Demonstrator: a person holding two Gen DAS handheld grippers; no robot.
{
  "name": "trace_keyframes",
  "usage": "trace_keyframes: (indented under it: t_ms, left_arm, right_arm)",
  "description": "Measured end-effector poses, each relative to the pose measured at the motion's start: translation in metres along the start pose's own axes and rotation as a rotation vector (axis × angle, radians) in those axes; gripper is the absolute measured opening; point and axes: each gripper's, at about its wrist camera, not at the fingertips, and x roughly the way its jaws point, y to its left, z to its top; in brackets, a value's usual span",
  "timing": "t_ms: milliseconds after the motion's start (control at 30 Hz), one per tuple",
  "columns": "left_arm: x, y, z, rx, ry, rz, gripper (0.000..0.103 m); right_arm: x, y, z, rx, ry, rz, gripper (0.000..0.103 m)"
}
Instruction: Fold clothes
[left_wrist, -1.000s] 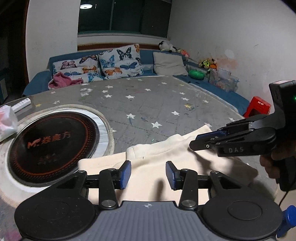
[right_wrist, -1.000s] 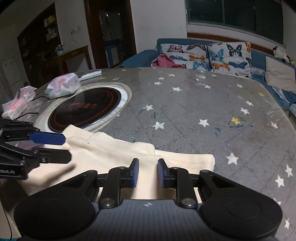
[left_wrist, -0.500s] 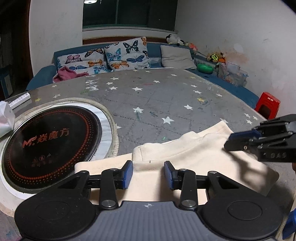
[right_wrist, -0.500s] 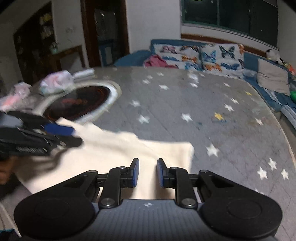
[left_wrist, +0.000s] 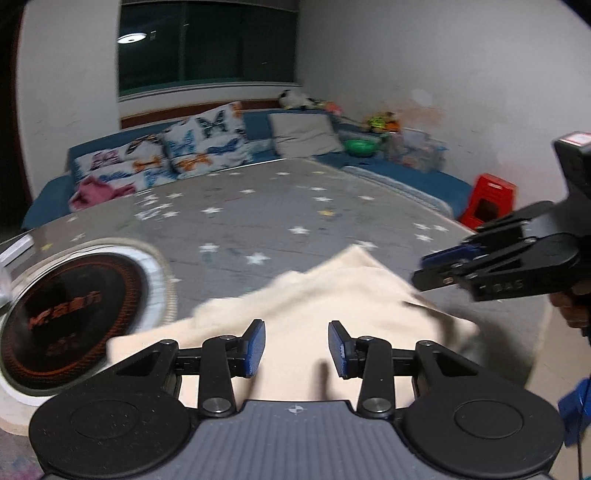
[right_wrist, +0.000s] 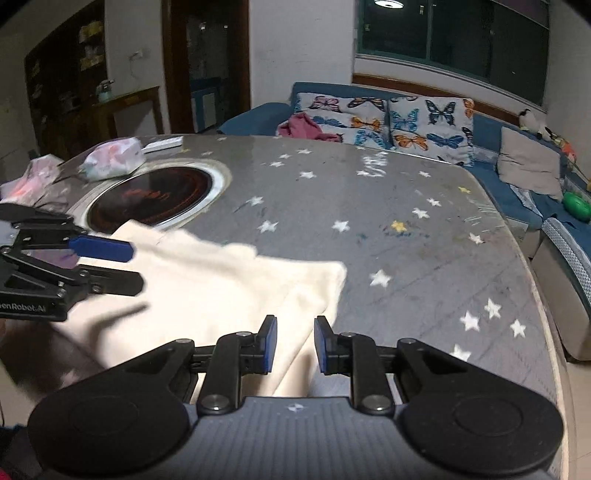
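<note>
1. Cloth first: a cream garment (left_wrist: 332, 295) lies folded on the table's near edge, one layer over another, its far corner pointing toward the table's middle.
2. Just above the garment's near part hangs the left gripper (left_wrist: 296, 349), its blue pads well apart and nothing between them.
3. Over the garment's right side hovers the right gripper (right_wrist: 294, 343), pads likewise parted and empty; the garment's right edge runs under the gap.
4. From the left camera, the right gripper shows side-on above the garment's right corner, and a bit of the hand (left_wrist: 570, 306) that holds it peeks out behind.
5. Left of the garment, a round black cooktop (right_wrist: 151, 194) with a pale ring sits sunk into the table (right_wrist: 406, 258), whose grey surface carries white stars.
6. At the table's far left edge lie a pale pouch (right_wrist: 112, 162) and a white remote (right_wrist: 164, 144).
7. Beyond the table stands a blue sofa (right_wrist: 484, 129) with butterfly cushions (right_wrist: 428, 125), a pink cloth (right_wrist: 303, 125) and a grey pillow (right_wrist: 530, 162).
</note>
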Motion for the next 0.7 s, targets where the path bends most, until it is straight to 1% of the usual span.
trace_keyframes:
  t_ms: [67, 133, 200, 267, 367, 500, 600, 700]
  left_arm:
    - [0.001, -0.012, -0.005, 0.027, 0.005, -0.025, 0.041]
    - [0.004, -0.022, -0.011, 0.052, 0.017, -0.036, 0.041]
    - [0.008, -0.028, -0.017, 0.066, 0.035, -0.040, 0.041]
    - [0.009, -0.030, -0.022, 0.063, 0.043, -0.042, 0.041]
    - [0.004, -0.029, -0.021, 0.047, 0.034, -0.046, 0.041]
    - [-0.001, -0.024, -0.024, 0.018, 0.021, -0.044, 0.041]
    - [0.001, -0.024, -0.032, 0.010, 0.043, -0.035, 0.041]
    - [-0.004, -0.023, -0.034, 0.011, 0.035, -0.031, 0.041]
  right_arm:
    - [-0.002, 0.007, -0.007, -0.018, 0.007, 0.005, 0.020]
    - [0.004, 0.010, -0.015, -0.032, 0.033, -0.007, 0.020]
    - [0.010, 0.012, -0.023, -0.037, 0.049, -0.019, 0.023]
    - [0.007, 0.012, -0.023, -0.027, 0.041, -0.019, 0.023]
    - [-0.002, 0.013, -0.017, -0.050, 0.016, -0.036, 0.023]
    - [-0.011, 0.022, -0.012, -0.067, -0.023, 0.009, 0.023]
    - [-0.002, 0.034, -0.019, -0.112, 0.001, 0.036, 0.023]
    - [0.002, 0.038, -0.023, -0.132, 0.014, 0.029, 0.023]
